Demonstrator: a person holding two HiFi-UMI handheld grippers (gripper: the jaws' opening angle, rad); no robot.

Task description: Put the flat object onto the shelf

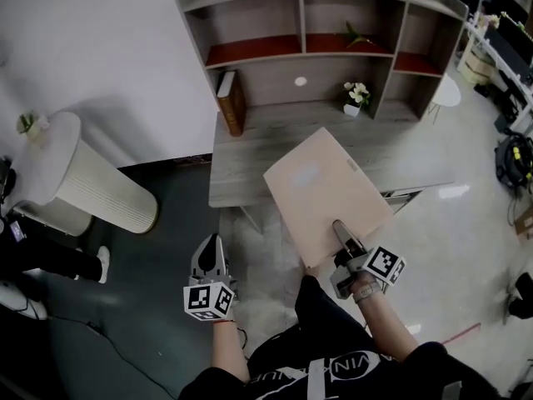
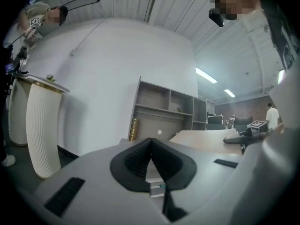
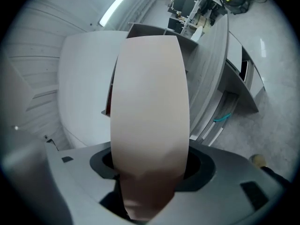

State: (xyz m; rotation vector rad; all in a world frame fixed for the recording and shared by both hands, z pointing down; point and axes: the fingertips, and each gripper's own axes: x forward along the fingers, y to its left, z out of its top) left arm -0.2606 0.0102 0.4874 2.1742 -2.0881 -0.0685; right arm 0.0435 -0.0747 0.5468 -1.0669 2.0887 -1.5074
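Note:
The flat object is a pale beige board [image 1: 326, 197], held tilted above the front edge of the grey wooden desk [image 1: 250, 161]. My right gripper [image 1: 343, 232] is shut on the board's near edge, and in the right gripper view the board [image 3: 150, 102] fills the space between the jaws. The shelf unit [image 1: 325, 23] stands at the back of the desk, with red-lined compartments. My left gripper [image 1: 210, 252] hangs low, left of the board and in front of the desk, and is shut with nothing in it. In the left gripper view its jaws meet [image 2: 151, 146], and the shelf [image 2: 164, 111] lies ahead.
A brown book [image 1: 231, 102] leans at the desk's back left. A small white flower pot [image 1: 356, 97] stands under the shelf's right part. A white ribbed pedestal [image 1: 92, 186] stands at the left on the floor. A round white table [image 1: 446, 92] and office gear are at the right.

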